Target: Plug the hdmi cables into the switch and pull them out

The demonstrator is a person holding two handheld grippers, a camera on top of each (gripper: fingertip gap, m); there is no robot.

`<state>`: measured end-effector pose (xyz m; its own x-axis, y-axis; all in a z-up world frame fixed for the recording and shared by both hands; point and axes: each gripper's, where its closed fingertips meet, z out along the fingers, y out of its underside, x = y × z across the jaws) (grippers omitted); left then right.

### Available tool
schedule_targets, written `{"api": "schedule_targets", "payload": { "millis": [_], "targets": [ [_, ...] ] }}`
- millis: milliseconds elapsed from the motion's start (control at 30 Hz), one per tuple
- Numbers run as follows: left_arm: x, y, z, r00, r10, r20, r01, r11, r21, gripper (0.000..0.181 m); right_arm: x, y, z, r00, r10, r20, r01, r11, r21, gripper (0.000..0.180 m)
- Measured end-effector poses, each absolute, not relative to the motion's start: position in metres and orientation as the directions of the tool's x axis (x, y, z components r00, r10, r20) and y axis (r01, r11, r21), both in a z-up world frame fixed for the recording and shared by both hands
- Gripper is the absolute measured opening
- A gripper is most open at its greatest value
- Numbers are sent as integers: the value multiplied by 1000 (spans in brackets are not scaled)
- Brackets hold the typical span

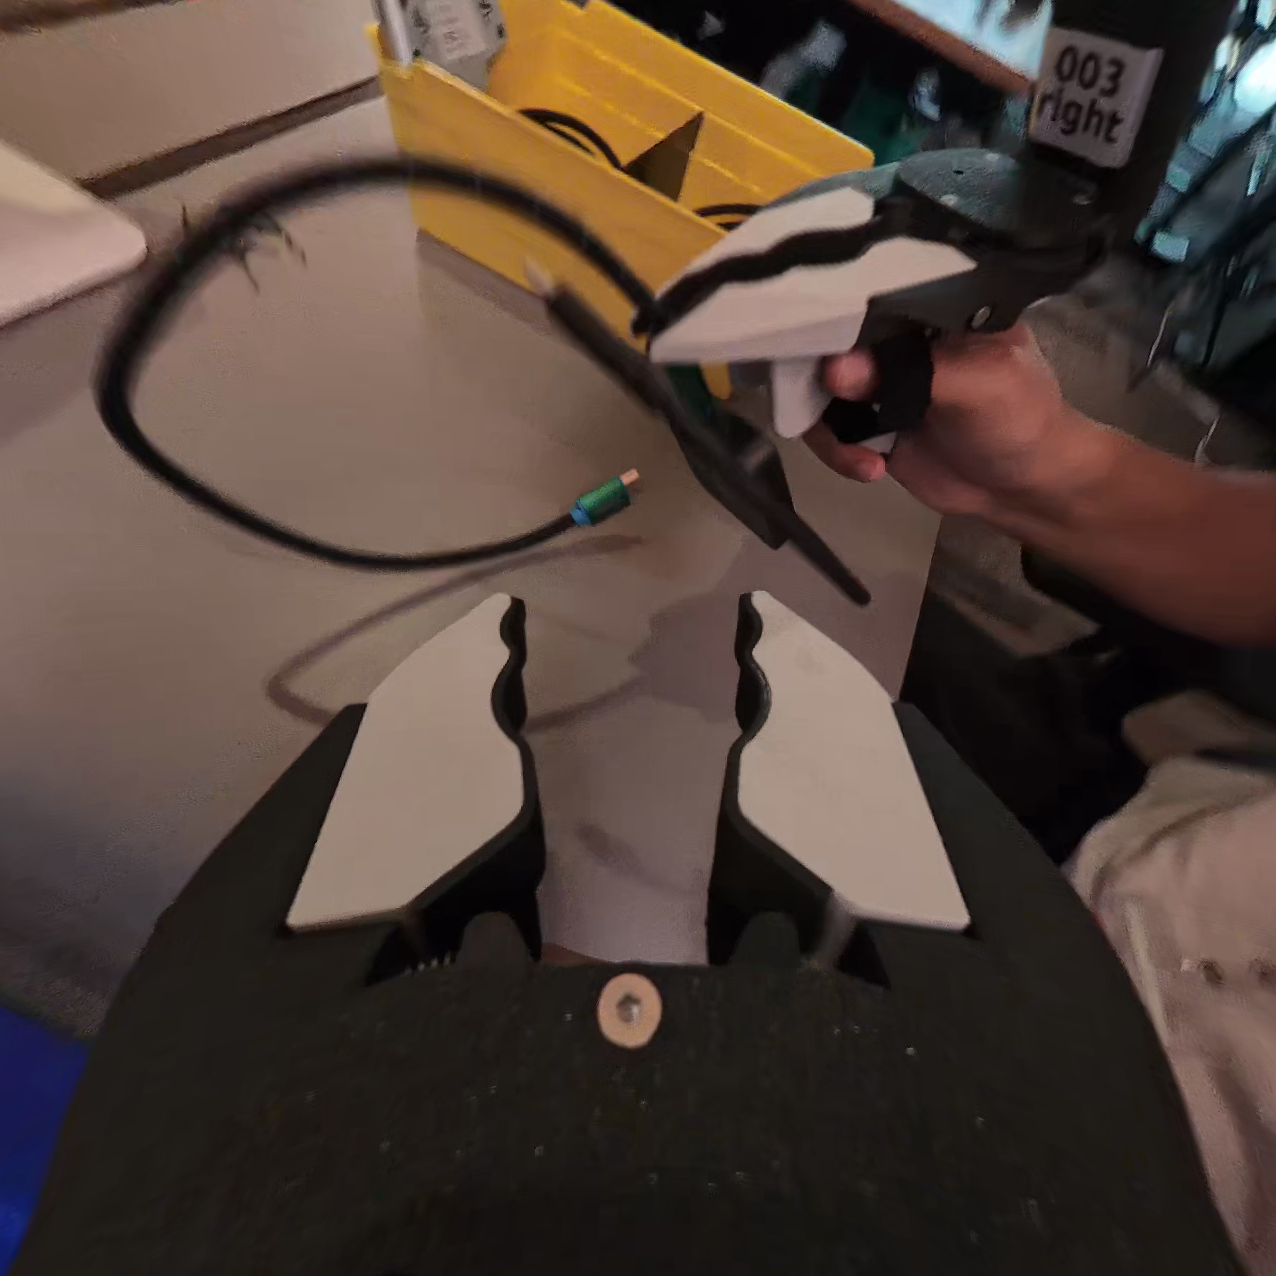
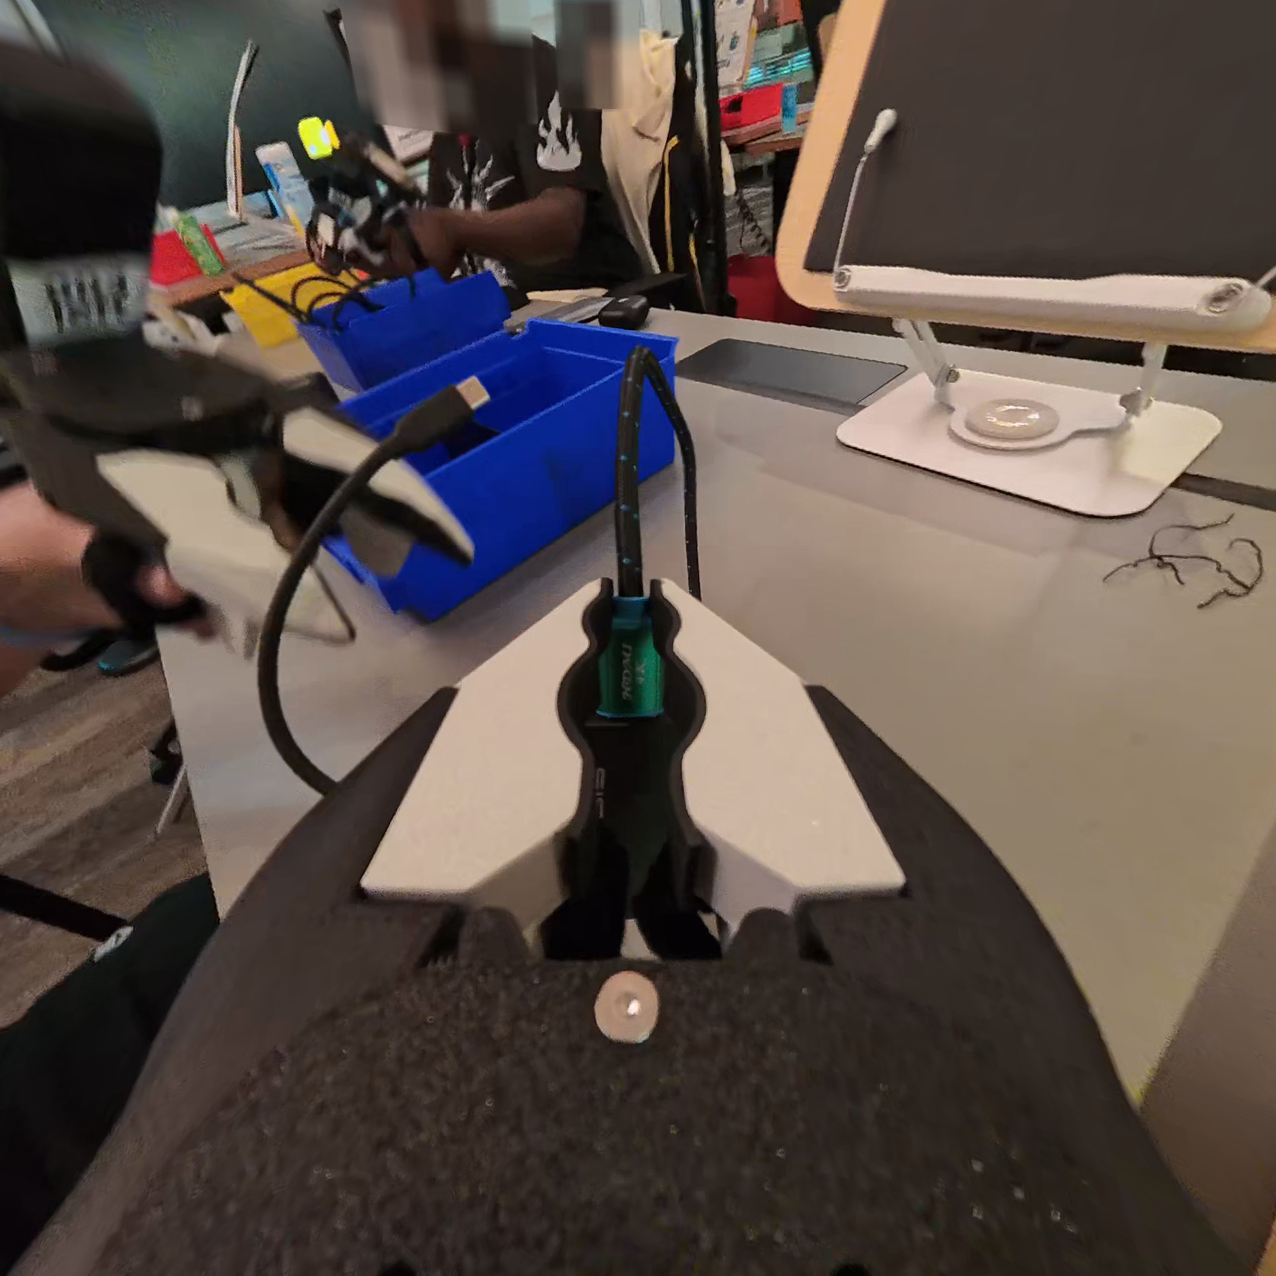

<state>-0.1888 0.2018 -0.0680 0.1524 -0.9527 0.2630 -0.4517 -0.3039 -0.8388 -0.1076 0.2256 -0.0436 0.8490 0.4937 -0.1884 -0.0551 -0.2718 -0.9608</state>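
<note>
We see the left gripper (image 1: 625, 607) low centre in its own view, jaws apart w/ nothing between them, only bare grey table (image 1: 345, 387) behind. Upper right of that frame, the right gripper (image 1: 656, 324) is clamped tight. A black switch (image 1: 732, 456) w/ its short lead hangs down-right below it, held in a hand (image 1: 967, 428).

In the right wrist view the right gripper (image 2: 632, 587) sits centre frame, fingers (image 2: 497, 759) pressed onto a green plug (image 2: 630, 663) seated in the dark switch (image 2: 621, 794) between them. The braided black hdmi cable (image 2: 632, 483) rises from the plug, arches, and drops behind the right finger. In the left view that cable (image 1: 138, 331) loops wide thru the left half of the frame, and its free green-ended plug (image 1: 607, 494) hangs mid-frame, clear of both grippers.

A second black lead (image 2: 297, 587) curves up at left of the right view, its metal tip (image 2: 473, 395) in front of a blue bin (image 2: 552, 469). A yellow bin (image 1: 483, 138) sits top centre of the left view. White stand (image 2: 1036, 442) at upper right of the right view.
</note>
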Motion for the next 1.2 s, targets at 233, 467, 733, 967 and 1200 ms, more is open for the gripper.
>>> {"api": "schedule_targets", "payload": {
  "millis": [233, 467, 733, 967, 1200],
  "targets": [
    [-139, 156, -103, 258, -859, 441, -215, -496, -841, 79, -113, 232, -42, 880, 439, -182, -76, -246, -966, 10],
    [-127, 198, -98, 397, -844, 362, -141, -445, -884, 48, -134, 228, -56, 862, 465, -201, -65, -292, -954, 10],
    [-132, 207, -120, 415, -907, 73, -366, -240, -899, 14, -143, 220, -60, 836, 488, -251, -88, -333, -939, 10],
    [-154, 223, -106, 421, -831, -364, -534, 98, -840, 13, -145, 217, -50, 829, 550, -96, 3, -176, -984, 11],
    [-166, 236, -108, 483, -750, -451, -565, 127, -816, 14, -146, 222, -66, 898, 409, 163, 231, -121, -966, 29]
  ]
}}
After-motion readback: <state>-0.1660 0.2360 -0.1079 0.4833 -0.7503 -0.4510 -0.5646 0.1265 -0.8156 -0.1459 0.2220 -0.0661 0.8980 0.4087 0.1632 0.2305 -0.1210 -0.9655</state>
